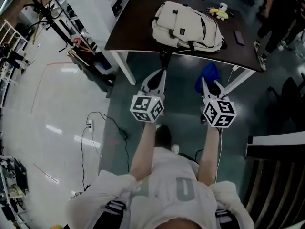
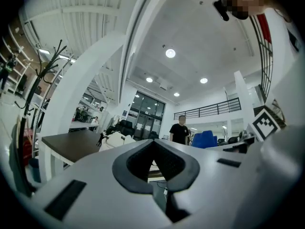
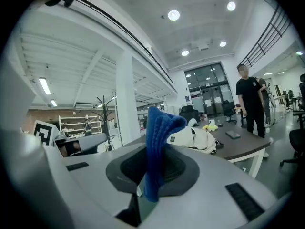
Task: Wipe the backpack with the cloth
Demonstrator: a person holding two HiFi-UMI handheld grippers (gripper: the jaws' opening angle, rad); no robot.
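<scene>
holding the left gripper (image 1: 157, 78) just short of the dark table (image 1: 131, 30), jaws pressed together with nothing between them. facing a cream backpack (image 1: 188, 27) lying flat on the tabletop, apart from both tools. pinching a blue cloth (image 1: 208, 75) in the right gripper (image 1: 210, 87), folds standing up past the jaws near the table's front edge. further right on the table, a yellow toy (image 1: 220, 12) and a dark phone (image 1: 239, 37).

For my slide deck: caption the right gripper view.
Right gripper shut on a blue cloth, with the beige backpack lying on the dark table ahead.
</scene>
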